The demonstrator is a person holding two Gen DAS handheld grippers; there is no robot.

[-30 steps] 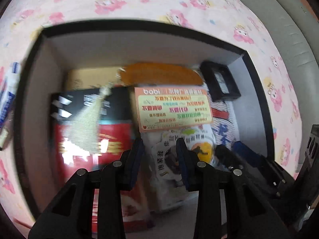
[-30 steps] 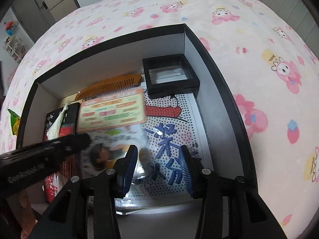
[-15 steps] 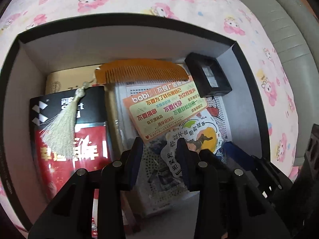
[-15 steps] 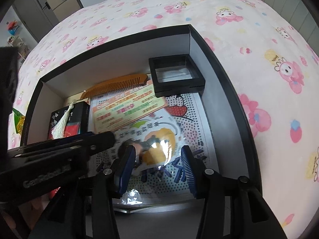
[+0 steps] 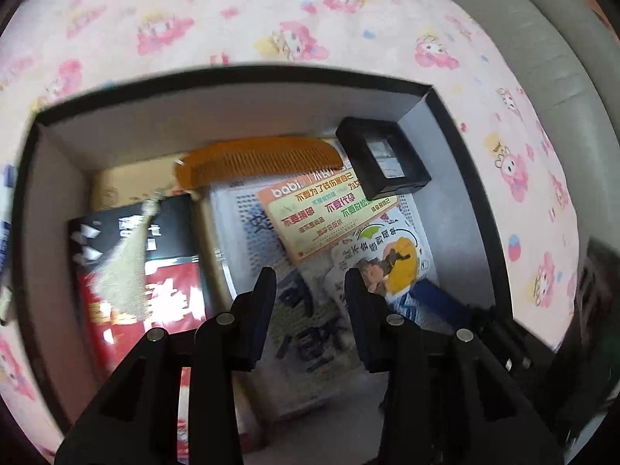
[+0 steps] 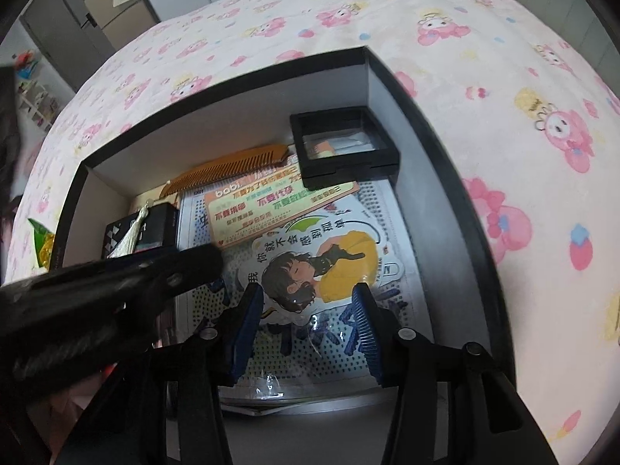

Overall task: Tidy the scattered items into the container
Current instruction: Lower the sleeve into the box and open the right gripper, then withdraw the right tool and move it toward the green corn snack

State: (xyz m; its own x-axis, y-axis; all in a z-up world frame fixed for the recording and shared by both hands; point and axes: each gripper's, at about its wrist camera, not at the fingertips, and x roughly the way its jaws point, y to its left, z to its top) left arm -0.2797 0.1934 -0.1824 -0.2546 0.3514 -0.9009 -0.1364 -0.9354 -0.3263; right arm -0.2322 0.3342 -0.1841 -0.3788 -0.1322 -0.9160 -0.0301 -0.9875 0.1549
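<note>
Here, both grippers hang empty over the black box (image 6: 457, 193) on the bed — left gripper (image 5: 310, 290) opening, right gripper (image 6: 306, 306) narrowly parted — above the cartoon card (image 6: 321, 267), with the comb (image 5: 255, 159) already inside.

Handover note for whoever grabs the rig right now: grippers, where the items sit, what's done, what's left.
Left gripper: jaws opening, nothing between them, above the box.
Right gripper: open, empty, over the cartoon sticker.
In the box: wooden comb, black display case, orange card, the sticker, dotted sheet, red-and-black package with tassel.
Done: those are in.
Left: a green and yellow wrapper lies on the bedsheet outside the box; likely that next. More may sit out of view.
</note>
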